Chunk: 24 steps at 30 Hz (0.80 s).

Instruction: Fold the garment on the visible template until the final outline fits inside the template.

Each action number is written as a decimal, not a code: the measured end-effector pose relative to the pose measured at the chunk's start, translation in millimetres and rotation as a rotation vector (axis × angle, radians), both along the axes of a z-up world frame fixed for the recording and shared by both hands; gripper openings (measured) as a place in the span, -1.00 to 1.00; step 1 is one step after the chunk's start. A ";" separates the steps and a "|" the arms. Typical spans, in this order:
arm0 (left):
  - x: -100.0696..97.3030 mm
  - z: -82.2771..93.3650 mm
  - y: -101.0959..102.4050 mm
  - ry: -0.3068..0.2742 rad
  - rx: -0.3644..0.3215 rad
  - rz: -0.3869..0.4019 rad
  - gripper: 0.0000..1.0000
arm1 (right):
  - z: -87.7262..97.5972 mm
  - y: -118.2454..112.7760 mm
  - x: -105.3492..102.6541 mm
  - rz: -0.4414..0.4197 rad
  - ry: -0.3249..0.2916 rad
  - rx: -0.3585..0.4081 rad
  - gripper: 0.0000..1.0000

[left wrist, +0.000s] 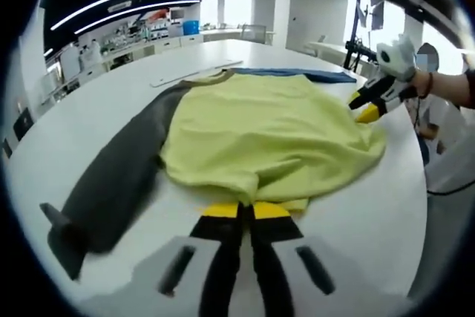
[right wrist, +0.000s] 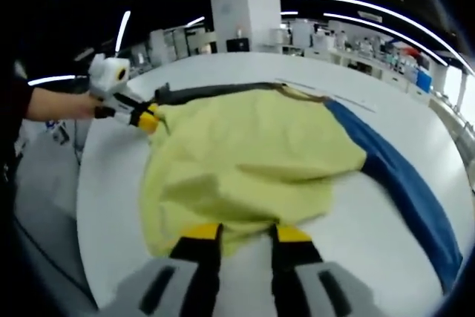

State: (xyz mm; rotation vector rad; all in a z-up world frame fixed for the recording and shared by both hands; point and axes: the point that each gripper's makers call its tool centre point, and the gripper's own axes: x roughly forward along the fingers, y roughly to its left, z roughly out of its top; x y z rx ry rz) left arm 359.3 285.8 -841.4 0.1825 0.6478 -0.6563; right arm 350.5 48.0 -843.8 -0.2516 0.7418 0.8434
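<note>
Nearest, the yellow garment [left wrist: 267, 139] on the white counter [left wrist: 111, 102] is pinched at its hem by the left hand-held gripper [left wrist: 246, 209] and the right hand-held gripper [right wrist: 245, 234]. Beyond the hem, bunching is judged likely if the two are lifted unevenly.

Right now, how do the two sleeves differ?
The grey sleeve is dark grey and looks broad in the left gripper view; the blue sleeve is blue and looks long and narrow in the right gripper view. The two leave the yellow body on opposite sides. Both lie flat on the white table, spread outward, not yet folded in.
</note>
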 end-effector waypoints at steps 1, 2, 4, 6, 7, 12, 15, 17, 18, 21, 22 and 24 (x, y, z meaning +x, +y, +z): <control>0.0 0.0 -0.2 0.000 -0.001 0.000 -0.99 | -0.8 -0.6 1.6 -0.007 0.003 0.003 -0.75; 0.0 0.0 -0.1 -0.001 -0.002 0.001 -0.99 | -0.5 0.3 2.0 -0.008 0.003 0.008 -0.83; -0.9 0.2 -0.4 0.005 -0.006 0.003 -1.00 | 1.1 0.6 3.7 -0.020 0.003 0.016 -1.00; -2.6 2.0 -0.3 0.012 -0.005 0.006 -1.00 | 2.7 -1.3 3.1 -0.025 0.003 0.010 -1.00; -4.9 4.8 -1.0 0.014 -0.003 0.001 -1.00 | 5.9 -3.1 1.6 -0.023 0.001 0.008 -1.00; -11.3 16.6 -3.3 0.018 -0.017 -0.008 -1.00 | 17.2 -13.5 -3.0 -0.025 -0.024 -0.010 -1.00; -16.7 23.3 -2.9 0.019 -0.031 -0.010 -1.00 | 24.5 -19.1 -5.7 -0.032 -0.034 -0.013 -1.00; -23.7 29.5 -3.3 0.028 -0.043 -0.009 -1.00 | 29.2 -22.1 -8.6 -0.038 -0.033 -0.014 -1.00; -25.9 30.8 -3.0 0.032 -0.044 -0.008 -1.00 | 32.3 -23.6 -10.4 -0.042 -0.037 -0.016 -1.00; -31.0 35.0 -0.9 0.027 -0.040 -0.004 -1.00 | 40.5 -25.8 -16.2 -0.056 -0.042 -0.003 -1.00; -32.5 36.0 1.9 0.025 -0.034 0.003 -1.00 | 41.7 -26.3 -17.5 -0.059 -0.043 0.001 -1.00; -36.5 38.4 3.6 0.028 -0.033 0.008 -1.00 | 42.8 -28.4 -20.1 -0.080 -0.036 0.006 -1.00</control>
